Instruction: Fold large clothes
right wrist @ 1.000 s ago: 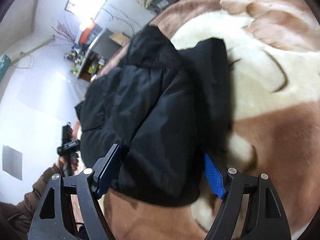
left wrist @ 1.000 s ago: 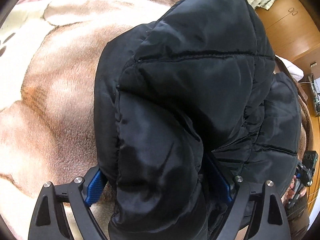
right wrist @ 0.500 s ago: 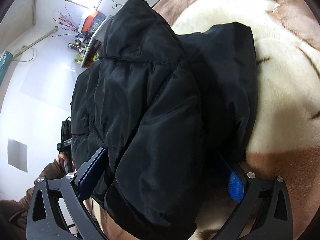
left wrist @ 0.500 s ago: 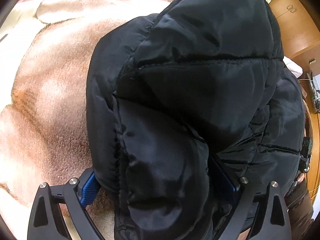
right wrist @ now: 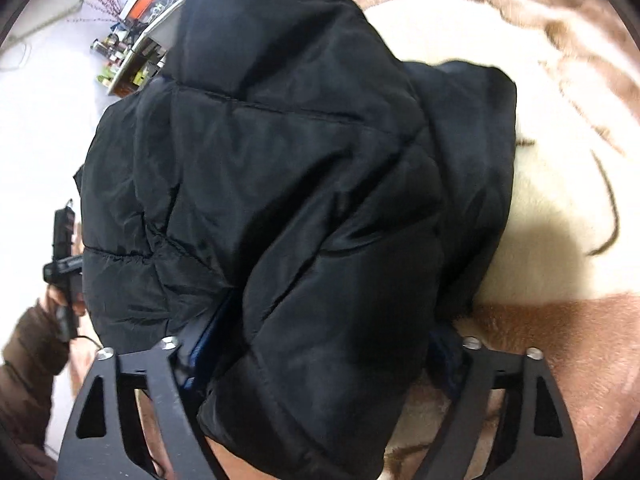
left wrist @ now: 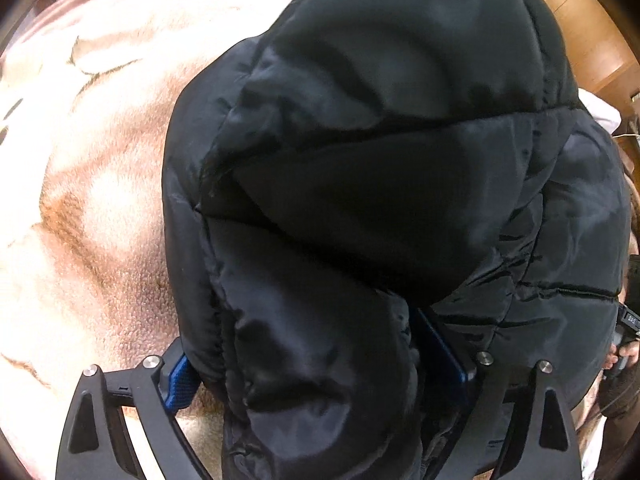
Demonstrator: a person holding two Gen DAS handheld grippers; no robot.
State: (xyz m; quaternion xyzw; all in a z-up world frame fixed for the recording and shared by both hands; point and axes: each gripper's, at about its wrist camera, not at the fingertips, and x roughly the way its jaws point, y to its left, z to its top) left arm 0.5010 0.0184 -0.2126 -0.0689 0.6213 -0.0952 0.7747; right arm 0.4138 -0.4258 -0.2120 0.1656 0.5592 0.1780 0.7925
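A bulky black puffer jacket (left wrist: 380, 200) lies bunched on a plush brown and cream blanket (left wrist: 80, 200). My left gripper (left wrist: 312, 360) straddles a thick fold of its near edge. Its jaws are closing, and the blue pads (left wrist: 180, 376) press into the padding on both sides. In the right wrist view the same jacket (right wrist: 280, 200) fills the middle. My right gripper (right wrist: 320, 344) is also closing on a thick roll of it, with its pads (right wrist: 204, 340) sunk into the fabric and mostly hidden.
The blanket (right wrist: 560, 160) spreads out to the right of the jacket. A wooden cabinet (left wrist: 588, 28) stands at the far right. Low shelves with bottles (right wrist: 132, 60) line a white wall. A hand (left wrist: 622, 354) and a brown sleeve (right wrist: 28, 356) show at the frame edges.
The jacket has come closer and fills more of both views. The right gripper swung over the jacket's edge, spread wide, then narrowed on a thick roll. The left kept its fold.
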